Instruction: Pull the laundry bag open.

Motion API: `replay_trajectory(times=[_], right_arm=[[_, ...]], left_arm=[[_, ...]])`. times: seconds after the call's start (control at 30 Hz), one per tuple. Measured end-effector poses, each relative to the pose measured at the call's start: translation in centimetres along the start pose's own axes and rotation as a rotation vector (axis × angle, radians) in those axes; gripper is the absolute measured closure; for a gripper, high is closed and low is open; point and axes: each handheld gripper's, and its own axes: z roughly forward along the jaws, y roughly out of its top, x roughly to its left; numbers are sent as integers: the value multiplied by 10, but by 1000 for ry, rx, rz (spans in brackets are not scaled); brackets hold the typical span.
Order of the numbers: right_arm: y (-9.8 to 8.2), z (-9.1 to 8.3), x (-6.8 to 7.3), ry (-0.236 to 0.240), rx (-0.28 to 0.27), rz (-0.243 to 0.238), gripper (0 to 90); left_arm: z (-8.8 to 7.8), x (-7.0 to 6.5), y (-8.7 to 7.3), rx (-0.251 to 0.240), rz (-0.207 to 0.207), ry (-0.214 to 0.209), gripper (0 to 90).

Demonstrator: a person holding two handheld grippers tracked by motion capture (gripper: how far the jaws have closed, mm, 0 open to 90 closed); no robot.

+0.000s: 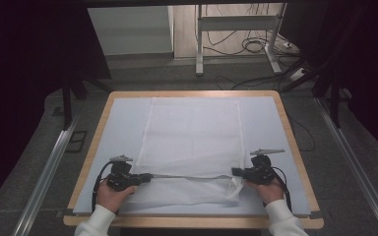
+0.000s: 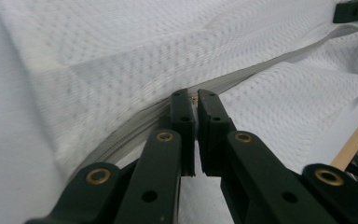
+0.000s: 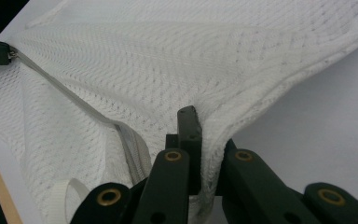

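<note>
My left gripper (image 2: 196, 100) clamps the zipper pull (image 2: 194, 99), my right gripper (image 3: 200, 140) pinches the mesh bag (image 1: 192, 132) at three o'clock; tugging harder could snag the zipper (image 1: 187, 176).

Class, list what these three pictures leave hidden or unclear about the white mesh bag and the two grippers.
- Left gripper view: zipper pull, pinched between the black jaws, too small.
- Right gripper view: white mesh laundry bag corner, covered by the jaws.
- High view: left gripper and right gripper too small; sleeves cut off below.

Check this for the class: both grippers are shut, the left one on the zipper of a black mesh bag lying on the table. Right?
Not quite: the mesh bag is white, as the high view shows. The rest stands: the left gripper is shut on the zipper, the right gripper on the mesh, on the table.
</note>
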Motion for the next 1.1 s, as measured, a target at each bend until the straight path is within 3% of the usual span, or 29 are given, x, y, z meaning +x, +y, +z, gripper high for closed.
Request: replay_trajectory(times=[1.1], right_arm=[[1, 0, -1, -7, -1, 3, 880]], left_arm=[[-28, 22, -14, -47, -41, 45, 866]])
